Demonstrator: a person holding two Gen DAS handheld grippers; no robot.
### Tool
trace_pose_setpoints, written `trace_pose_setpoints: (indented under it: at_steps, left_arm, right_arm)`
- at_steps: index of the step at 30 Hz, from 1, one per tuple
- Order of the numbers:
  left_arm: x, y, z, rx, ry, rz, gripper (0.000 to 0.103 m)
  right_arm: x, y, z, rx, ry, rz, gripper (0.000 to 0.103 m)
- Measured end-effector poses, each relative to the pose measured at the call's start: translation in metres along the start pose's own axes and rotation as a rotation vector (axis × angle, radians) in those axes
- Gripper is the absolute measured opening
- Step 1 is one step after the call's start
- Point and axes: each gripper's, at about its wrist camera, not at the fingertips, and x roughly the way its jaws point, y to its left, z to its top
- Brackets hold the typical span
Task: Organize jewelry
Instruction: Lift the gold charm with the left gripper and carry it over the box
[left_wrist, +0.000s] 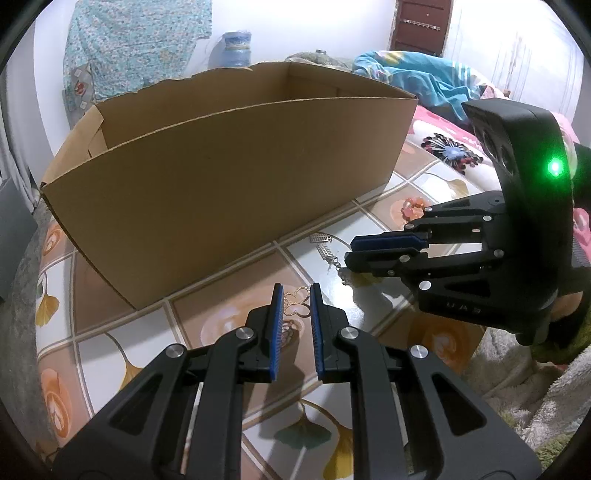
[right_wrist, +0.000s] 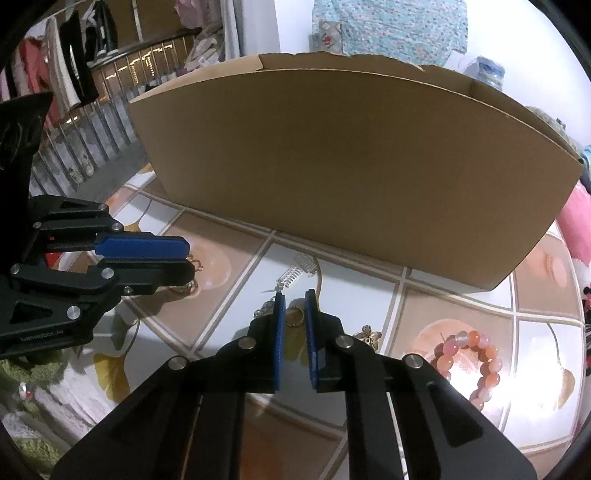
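My left gripper (left_wrist: 295, 295) is shut on a gold butterfly-shaped piece (left_wrist: 296, 303), which spans the gap between its blue pads. In the right wrist view the same gripper (right_wrist: 190, 260) comes in from the left, with gold loops poking out at its tip. My right gripper (right_wrist: 294, 299) has a gold ring (right_wrist: 295, 316) between its pads, both of which touch it just above the tabletop. From the left wrist view this right gripper (left_wrist: 349, 251) looks nearly closed. The open cardboard box (left_wrist: 221, 166) stands right behind both grippers.
On the tile-patterned table cover (right_wrist: 461, 295) lie silver comb-shaped earrings (right_wrist: 299, 269), a small bronze butterfly charm (right_wrist: 367, 336) and a pink bead bracelet (right_wrist: 469, 362). The box wall (right_wrist: 351, 166) blocks the far side. Bedding lies to the right, a railing to the left.
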Motion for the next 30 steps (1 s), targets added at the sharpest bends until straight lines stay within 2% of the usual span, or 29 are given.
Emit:
trace_pose_setpoints:
  at_steps: [9, 13, 17, 21, 25, 30]
  left_arm:
    - [-0.014, -0.004, 0.002, 0.011, -0.03, 0.008, 0.013]
    - [-0.038, -0.009, 0.015, 0.021, -0.093, -0.006, 0.013]
    - [-0.059, -0.015, 0.035, 0.054, -0.169, -0.007, 0.013]
    - [-0.068, -0.017, 0.065, 0.087, -0.234, -0.006, 0.013]
    - [-0.054, -0.014, 0.095, 0.11, -0.243, -0.003, 0.013]
    - [-0.01, 0.001, 0.125, 0.076, -0.148, -0.002, 0.013]
  right_arm:
    - [-0.022, -0.001, 0.001, 0.012, -0.052, 0.014, 0.011]
    - [-0.047, -0.002, 0.011, 0.017, -0.116, 0.032, 0.011]
    - [-0.081, -0.008, 0.036, 0.012, -0.209, 0.081, 0.011]
    - [-0.097, -0.023, 0.069, 0.006, -0.257, 0.14, 0.011]
    - [-0.091, -0.042, 0.104, 0.014, -0.244, 0.193, 0.011]
    - [-0.054, -0.068, 0.133, 0.035, -0.131, 0.172, 0.011]
